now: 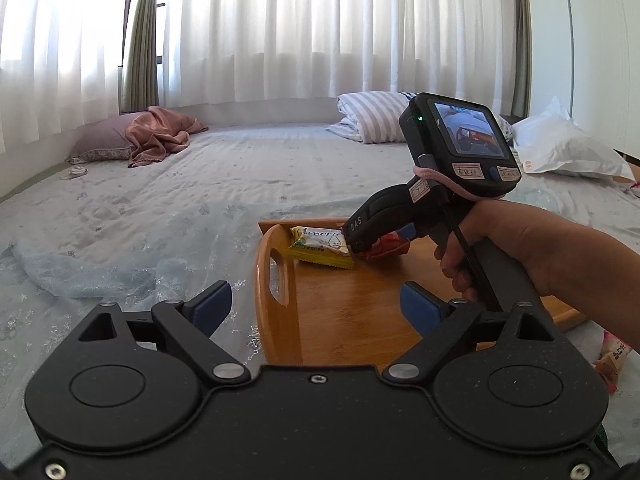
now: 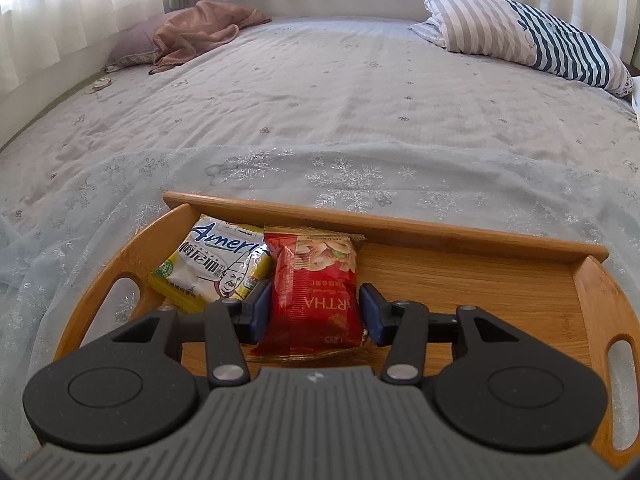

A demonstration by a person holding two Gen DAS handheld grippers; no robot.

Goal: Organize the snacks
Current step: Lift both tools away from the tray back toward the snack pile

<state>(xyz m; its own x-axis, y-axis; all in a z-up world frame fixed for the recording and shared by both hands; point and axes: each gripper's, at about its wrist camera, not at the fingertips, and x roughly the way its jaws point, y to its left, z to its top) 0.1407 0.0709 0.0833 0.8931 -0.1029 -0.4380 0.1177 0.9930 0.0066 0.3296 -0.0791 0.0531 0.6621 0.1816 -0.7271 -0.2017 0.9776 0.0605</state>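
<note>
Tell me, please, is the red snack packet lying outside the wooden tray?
No, the red snack packet lies inside the wooden tray, beside the yellow snack packet along its far wall.

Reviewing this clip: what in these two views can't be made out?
- Red packet: left wrist view, mostly hidden behind the right gripper.
- Red packet's near end: right wrist view, covered by the gripper body; whether the fingers touch it is unclear.
- Pink packet: left wrist view, cut by the right edge, print too small.
- Tray's near rim: both views, behind gripper bodies.
</note>
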